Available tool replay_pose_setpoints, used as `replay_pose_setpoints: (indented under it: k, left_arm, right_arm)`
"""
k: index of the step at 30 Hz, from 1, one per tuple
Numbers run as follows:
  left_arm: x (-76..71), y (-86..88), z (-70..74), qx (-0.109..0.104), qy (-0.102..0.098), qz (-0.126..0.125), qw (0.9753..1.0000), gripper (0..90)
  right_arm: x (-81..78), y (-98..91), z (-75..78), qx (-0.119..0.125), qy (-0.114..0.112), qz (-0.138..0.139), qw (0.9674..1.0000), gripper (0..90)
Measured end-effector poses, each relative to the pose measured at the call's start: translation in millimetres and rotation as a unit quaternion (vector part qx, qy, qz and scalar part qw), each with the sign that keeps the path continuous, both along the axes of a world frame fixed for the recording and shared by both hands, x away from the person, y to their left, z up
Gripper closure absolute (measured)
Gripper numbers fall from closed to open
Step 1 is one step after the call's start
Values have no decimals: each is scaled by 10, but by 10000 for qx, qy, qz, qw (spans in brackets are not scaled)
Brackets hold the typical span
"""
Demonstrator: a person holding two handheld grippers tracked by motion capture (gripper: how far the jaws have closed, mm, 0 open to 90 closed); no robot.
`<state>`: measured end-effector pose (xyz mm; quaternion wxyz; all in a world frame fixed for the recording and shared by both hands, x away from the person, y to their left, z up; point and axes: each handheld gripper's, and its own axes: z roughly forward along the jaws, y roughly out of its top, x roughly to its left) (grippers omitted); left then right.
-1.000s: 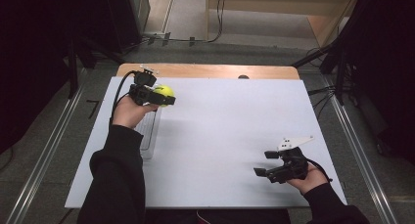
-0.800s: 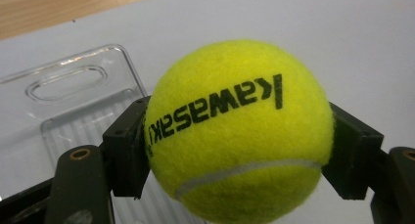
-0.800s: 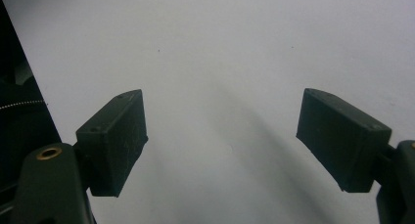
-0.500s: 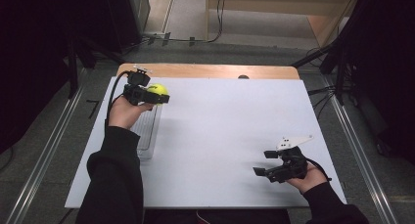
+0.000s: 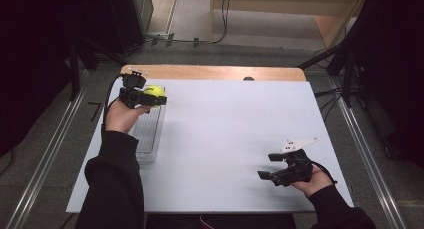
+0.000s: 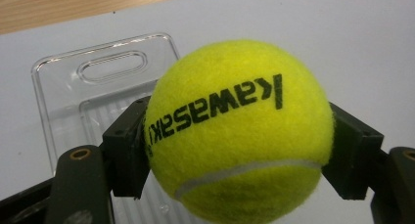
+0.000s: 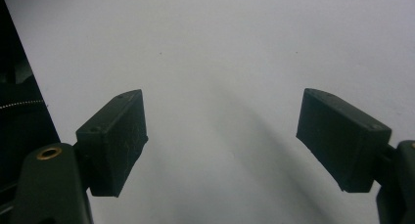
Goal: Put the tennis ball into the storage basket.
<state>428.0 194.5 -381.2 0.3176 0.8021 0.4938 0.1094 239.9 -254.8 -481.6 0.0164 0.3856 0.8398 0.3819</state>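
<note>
The big white table [image 5: 225,139] takes up the middle of the high view, so you have lots of room to work. On it, at the left side of the frame, lies a clear plastic tray [image 5: 148,134], flat and ready to take something. You hold your left gripper [image 5: 142,97] over the far end of that tray, in the upper left. It pinches the yellow tennis ball [image 6: 235,131] from both sides, so the ball cannot drop. Your right gripper [image 5: 280,170] waits at the lower right, spread wide with nothing in it, out of the way.
</note>
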Motion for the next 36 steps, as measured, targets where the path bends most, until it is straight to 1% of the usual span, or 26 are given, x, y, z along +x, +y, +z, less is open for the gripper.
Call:
replay_pose_setpoints:
  k: [1,2,4,5,9,13,15,17,28,30,31,36]
  left_arm:
    - [-1,14,0,-3,-25,46,10000,258]
    - [-4,41,5,13,-106,162,9998,259]
    - [-5,53,7,9,-124,205,9997,259]
    - [-6,62,8,40,-142,229,9996,259]
    - [-1,94,-14,129,-128,297,9994,259]
    - [7,135,-44,127,-98,403,9991,258]
    - [4,156,-43,107,-121,475,9987,258]
    - [5,162,-46,103,-125,478,9987,258]
    - [48,182,-173,127,8,556,9984,258]
    - [62,195,-216,124,68,592,9981,258]
    - [62,195,-216,124,68,592,9981,257]
    - [88,207,-303,139,166,643,9977,257]
  right_arm:
    - [0,3,1,-2,3,0,10000,169]
    - [2,6,1,0,10,9,10000,169]
    - [6,9,-2,-5,19,18,10000,169]
    - [7,10,-2,-10,21,22,10000,168]
    - [7,15,0,-10,23,27,10000,168]
    - [10,15,-1,-13,15,30,10000,169]
    - [10,16,0,-10,15,35,10000,169]
    - [10,16,0,-10,15,36,10000,169]
    - [10,18,-2,-12,26,28,10000,169]
    - [10,19,-3,-14,24,33,10000,169]
    - [10,19,-3,-14,24,33,10000,169]
    - [9,18,-4,-11,32,29,10000,169]
